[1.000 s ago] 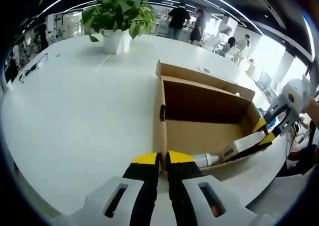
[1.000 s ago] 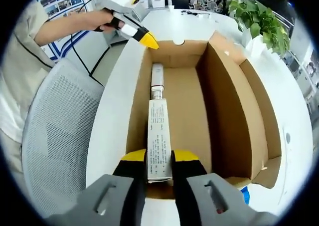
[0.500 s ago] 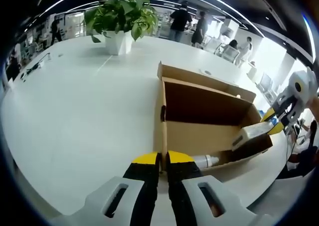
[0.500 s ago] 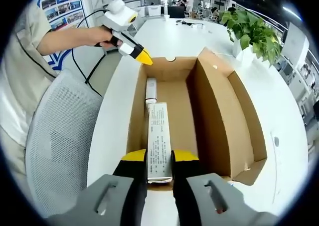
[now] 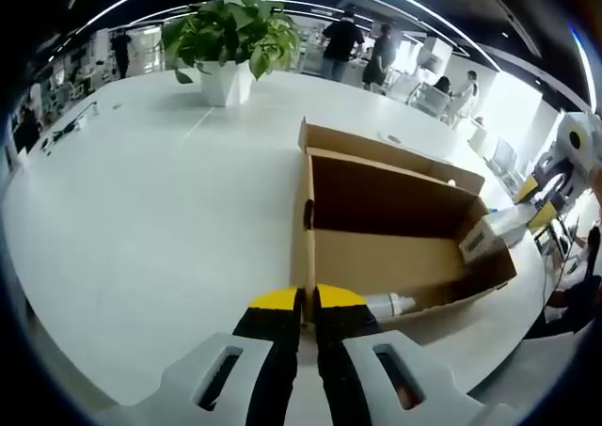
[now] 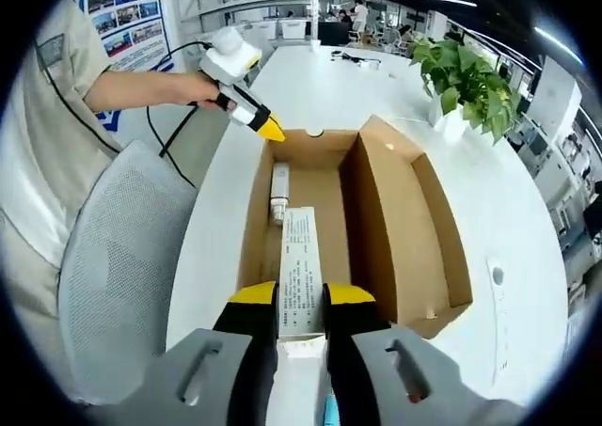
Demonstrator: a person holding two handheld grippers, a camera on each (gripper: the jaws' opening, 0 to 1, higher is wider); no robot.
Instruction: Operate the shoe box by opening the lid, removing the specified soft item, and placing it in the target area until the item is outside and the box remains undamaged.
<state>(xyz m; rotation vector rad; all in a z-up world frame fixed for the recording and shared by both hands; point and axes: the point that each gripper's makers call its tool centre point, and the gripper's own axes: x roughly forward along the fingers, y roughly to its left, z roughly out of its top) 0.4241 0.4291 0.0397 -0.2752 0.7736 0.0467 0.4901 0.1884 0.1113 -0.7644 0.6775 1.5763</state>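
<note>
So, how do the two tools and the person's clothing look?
Each tool has two black jaws with yellow tips on a pale grey moulded body with slotted openings: the left tool and the right tool. Seen in the right gripper view, the left tool has a white rounded top and a black cable trailing from it. The person wears a beige short sleeve shirt.

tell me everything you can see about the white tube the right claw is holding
The white tube is a long, flat squeeze tube, plastic by its look, with fine printed text along its face. The right claw is shut on its flat crimped end. It points away from the claw, tilted up over the open cardboard box, its far end hanging above the box floor. In the left gripper view it sticks out past the box's far end wall. A second, capped tube lies inside, apart from it.
</note>
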